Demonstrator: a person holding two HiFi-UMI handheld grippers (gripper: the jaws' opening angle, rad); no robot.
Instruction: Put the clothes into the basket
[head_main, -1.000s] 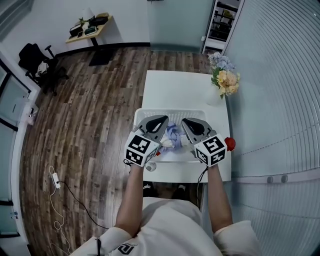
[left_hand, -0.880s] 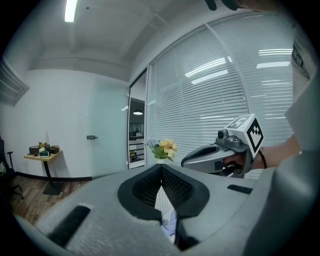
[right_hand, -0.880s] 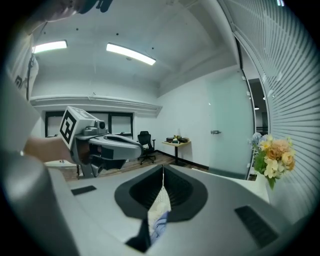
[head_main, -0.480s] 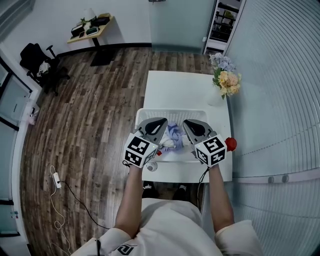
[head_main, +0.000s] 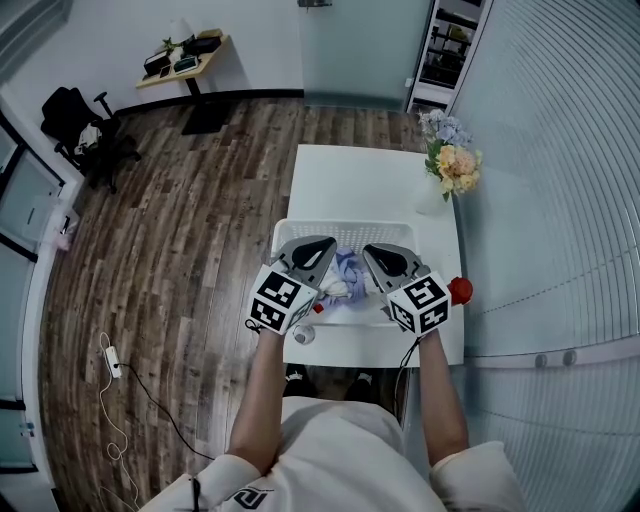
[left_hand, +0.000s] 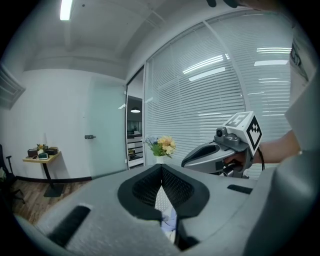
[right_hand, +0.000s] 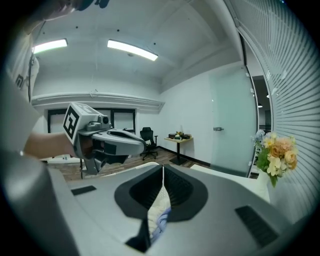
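1. Left tongs (head_main: 322, 245): grey moulded plastic shell with black ribbed pads and a cube of square black-and-white markers at the rear. The jaws are closed tip to tip and nothing is pinched between them. They hang over the near part of the basket.

2. Right tongs (head_main: 375, 252): same make. The pads are pressed together at the tips with nothing gripped. They hang beside the left pair, apart from it.

3. White rectangular plastic basket (head_main: 345, 222): lattice walls and rounded corners. It stands on the near half of the white matt tabletop (head_main: 370, 180), close to its left edge.

4. Crumpled soft clothes, pale blue and white (head_main: 347, 272): they lie inside the basket, below and between the two pairs of tongs. The same fabric shows through the hollow under each pair of pads.

5. White vase of yellow, peach and lilac flowers (head_main: 452, 165): it stands at the right edge, towards the far corner.

6. Small round red object (head_main: 460, 290): it sits at the right edge, beside the right tongs; material unclear.

7. Dark wood-plank floor (head_main: 200, 220): it surrounds the tabletop.
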